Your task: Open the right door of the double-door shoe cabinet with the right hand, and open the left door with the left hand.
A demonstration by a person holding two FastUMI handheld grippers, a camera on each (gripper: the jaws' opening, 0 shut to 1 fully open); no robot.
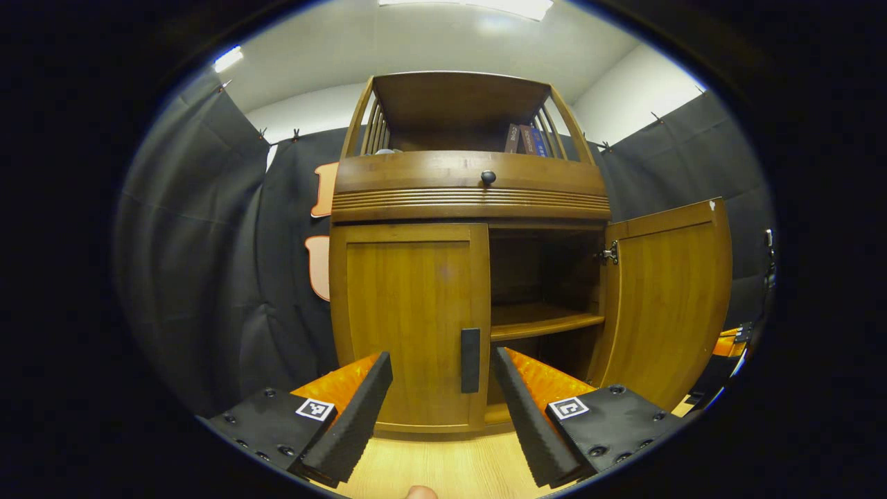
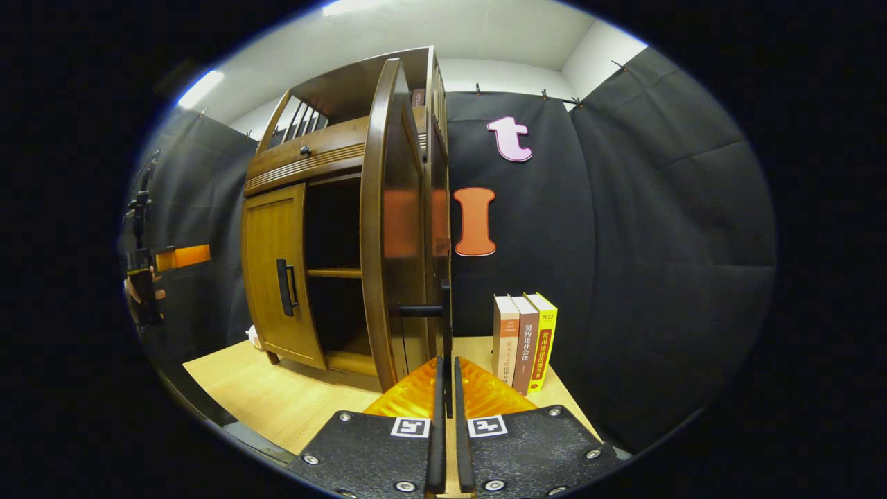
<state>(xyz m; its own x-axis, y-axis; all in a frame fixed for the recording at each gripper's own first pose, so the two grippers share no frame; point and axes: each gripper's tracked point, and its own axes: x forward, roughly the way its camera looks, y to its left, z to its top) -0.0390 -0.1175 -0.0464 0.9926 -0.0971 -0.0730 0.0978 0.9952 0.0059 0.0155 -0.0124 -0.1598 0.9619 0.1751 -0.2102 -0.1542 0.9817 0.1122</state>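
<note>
The wooden shoe cabinet (image 1: 471,187) stands on a light table. Its left door (image 1: 409,319) is closed, with a dark upright handle (image 1: 470,360) on its inner edge. My left gripper (image 1: 442,364) is open; the handle shows between its fingers, slightly right of centre. The right door (image 1: 665,298) is swung wide, showing a bare inner shelf (image 1: 540,322). In the right gripper view that door (image 2: 384,229) is seen edge-on, and my right gripper (image 2: 447,378) is shut on its dark handle (image 2: 443,319). The closed left door (image 2: 274,277) lies beyond.
Three books (image 2: 524,339) stand upright on the table (image 2: 277,395) just right of the open door. A drawer with a round knob (image 1: 488,177) sits above the doors, and books (image 1: 524,138) stand on the top shelf. Black cloth walls close in on the sides.
</note>
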